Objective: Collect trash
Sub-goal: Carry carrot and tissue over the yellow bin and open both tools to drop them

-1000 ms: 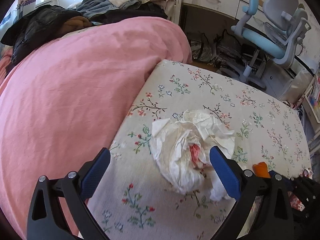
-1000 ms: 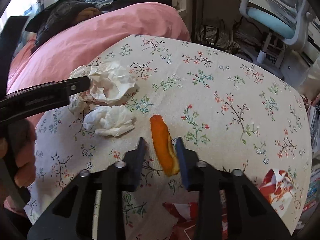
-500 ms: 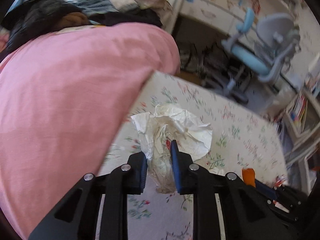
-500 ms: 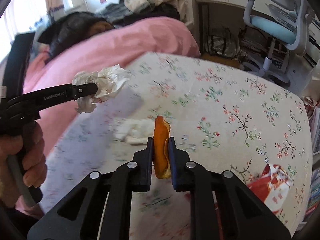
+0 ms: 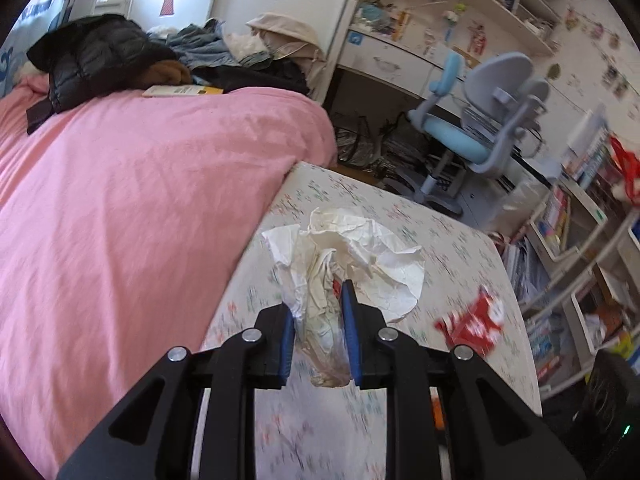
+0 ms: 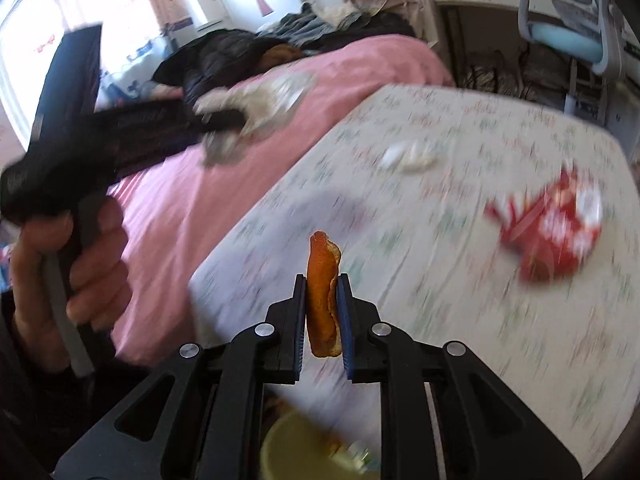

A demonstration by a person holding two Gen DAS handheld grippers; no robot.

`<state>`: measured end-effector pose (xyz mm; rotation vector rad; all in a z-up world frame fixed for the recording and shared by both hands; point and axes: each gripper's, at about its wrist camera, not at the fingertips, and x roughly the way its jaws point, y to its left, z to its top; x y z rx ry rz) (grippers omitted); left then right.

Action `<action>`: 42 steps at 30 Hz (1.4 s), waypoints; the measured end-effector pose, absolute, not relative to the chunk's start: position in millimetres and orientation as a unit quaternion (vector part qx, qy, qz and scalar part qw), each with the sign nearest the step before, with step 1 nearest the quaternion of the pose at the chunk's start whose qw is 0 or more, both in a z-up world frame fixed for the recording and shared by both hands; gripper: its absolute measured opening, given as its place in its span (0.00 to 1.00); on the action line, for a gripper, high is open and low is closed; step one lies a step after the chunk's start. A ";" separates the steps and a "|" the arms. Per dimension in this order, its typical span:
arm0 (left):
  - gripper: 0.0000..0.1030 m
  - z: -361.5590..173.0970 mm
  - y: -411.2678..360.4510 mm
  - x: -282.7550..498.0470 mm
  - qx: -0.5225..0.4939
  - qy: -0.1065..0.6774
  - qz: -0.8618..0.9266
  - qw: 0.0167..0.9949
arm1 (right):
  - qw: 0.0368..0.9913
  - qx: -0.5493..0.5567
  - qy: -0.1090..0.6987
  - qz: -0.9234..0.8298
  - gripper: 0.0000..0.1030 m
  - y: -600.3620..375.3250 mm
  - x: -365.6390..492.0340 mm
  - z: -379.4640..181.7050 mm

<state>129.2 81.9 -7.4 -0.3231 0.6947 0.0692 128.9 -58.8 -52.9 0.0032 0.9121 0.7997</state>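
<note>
The left gripper [image 5: 318, 320] is clamped on a crumpled paper wad [image 5: 352, 264], lifted off the floral tabletop [image 5: 452, 248] at centre frame. The right gripper [image 6: 322, 320] pinches an orange peel [image 6: 322, 300] low at centre, also clear of the tabletop. The peel stands nearly upright, long axis vertical, its curled tip toward the top of the frame and its lower end hanging just below the pads. The wad has no clear axis; most of its bulk billows above and right of the pads. Only a thin fold looks caught, so a quick swing could tear it loose. A small white tissue [image 6: 408, 156] at upper right and a red wrapper [image 6: 548, 224] at right remain to be collected; a yellowish container [image 6: 296, 448] shows blurred at the bottom edge
</note>
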 end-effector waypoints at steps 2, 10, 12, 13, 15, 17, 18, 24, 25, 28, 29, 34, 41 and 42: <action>0.22 -9.2 69.5 111.6 -0.148 0.341 0.029 0.928 | 0.814 0.007 0.438 0.381 0.14 -65.2 102.4 -58.9; 0.22 -25.8 42.6 60.1 -0.118 0.361 0.026 0.925 | 0.802 0.008 0.454 0.387 0.14 -81.2 27.5 -68.5; 0.22 -28.8 38.5 49.3 -0.110 0.362 0.028 0.925 | 0.804 0.004 0.451 0.387 0.14 -82.1 19.5 -66.3; 0.22 -30.2 37.0 43.8 -0.107 0.362 0.030 0.926 | 0.805 0.002 0.450 0.386 0.14 -82.6 15.9 -65.9; 0.22 -32.5 34.3 35.5 -0.106 0.364 0.032 0.925 | 0.807 0.004 0.450 0.381 0.14 -87.9 7.1 -66.2; 0.22 -36.5 33.1 26.6 -0.102 0.367 0.037 0.924 | 0.809 0.012 0.455 0.373 0.14 -95.7 0.4 -69.0; 0.22 -37.8 31.0 23.8 -0.099 0.368 0.040 0.924 | 0.809 0.015 0.457 0.370 0.14 -99.0 -1.2 -70.5; 0.22 -42.8 21.3 11.7 -0.079 0.372 0.043 0.924 | 0.803 0.022 0.476 0.359 0.14 -110.7 -13.4 -82.5; 0.22 -43.6 20.4 10.5 -0.078 0.372 0.043 0.924 | 0.802 0.022 0.477 0.358 0.14 -111.0 -14.2 -83.3; 0.22 -46.9 18.0 7.6 -0.074 0.379 0.041 0.921 | 0.803 0.024 0.479 0.355 0.14 -112.6 -13.7 -85.4; 0.22 -48.8 17.6 6.3 -0.073 0.382 0.041 0.920 | 0.803 0.027 0.480 0.354 0.14 -113.7 -13.5 -85.8; 0.22 -66.5 4.5 2.1 -0.050 0.422 0.050 0.904 | 0.804 0.028 0.480 0.350 0.14 -115.9 -13.2 -86.6; 0.34 -109.0 -15.8 -10.5 -0.043 0.511 0.041 0.857 | 0.795 0.029 0.509 0.328 0.14 -117.9 -6.7 -106.3; 0.43 -109.9 -16.2 -11.5 -0.042 0.513 0.044 0.856 | 0.792 0.029 0.518 0.322 0.14 -117.5 -5.1 -111.9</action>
